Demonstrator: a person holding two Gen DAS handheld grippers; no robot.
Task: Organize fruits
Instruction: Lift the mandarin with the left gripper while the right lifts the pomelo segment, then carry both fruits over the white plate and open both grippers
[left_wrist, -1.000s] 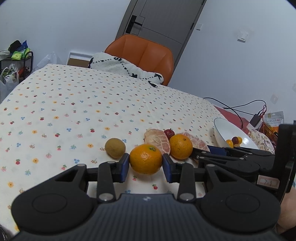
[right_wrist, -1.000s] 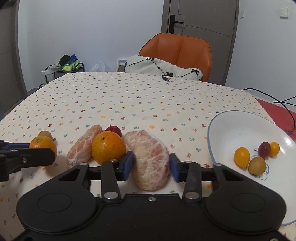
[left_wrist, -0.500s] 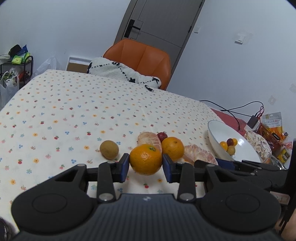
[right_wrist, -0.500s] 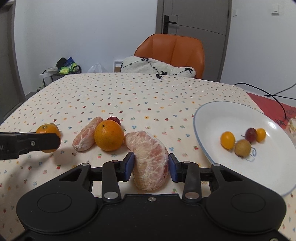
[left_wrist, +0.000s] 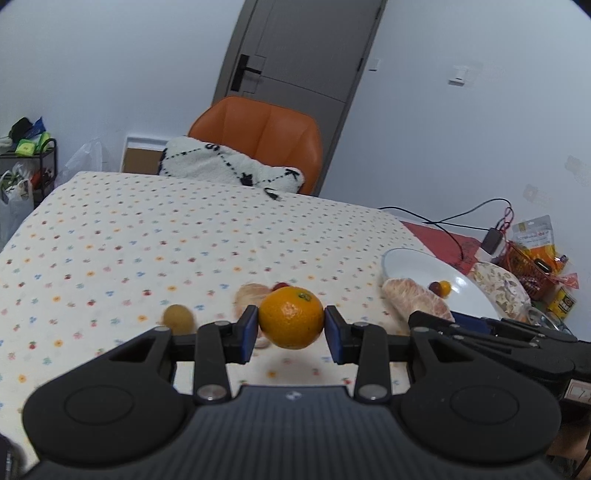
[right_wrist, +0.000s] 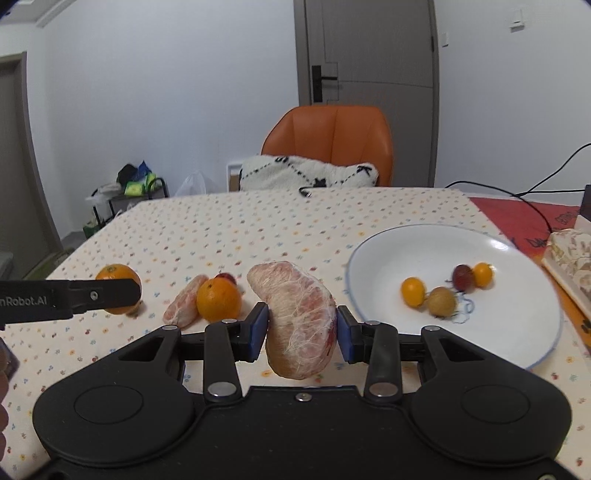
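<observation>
My left gripper (left_wrist: 291, 328) is shut on an orange (left_wrist: 291, 317) and holds it off the dotted tablecloth. My right gripper (right_wrist: 301, 326) is shut on a large peeled pomelo segment (right_wrist: 299, 314), also lifted, just left of the white plate (right_wrist: 524, 332). The plate holds several small fruits (right_wrist: 441, 291). On the cloth lie a second orange (right_wrist: 218, 299), a smaller pomelo segment (right_wrist: 183, 304), a small red fruit (right_wrist: 225, 277) behind them and a kiwi (left_wrist: 178, 318). In the right wrist view the left gripper's finger (right_wrist: 92, 295) crosses the held orange (right_wrist: 118, 275).
An orange chair (right_wrist: 332, 144) with a black-and-white cushion (right_wrist: 310, 173) stands at the table's far edge. Cables, snack packets (left_wrist: 535, 240) and a patterned box (right_wrist: 570, 258) crowd the right side beyond the plate. A small rack (right_wrist: 125, 192) stands by the wall at left.
Both grippers have risen and moved right with their fruit. The pomelo segment now hangs closer to the plate, and the orange is off the cloth, leaving the kiwi behind.
</observation>
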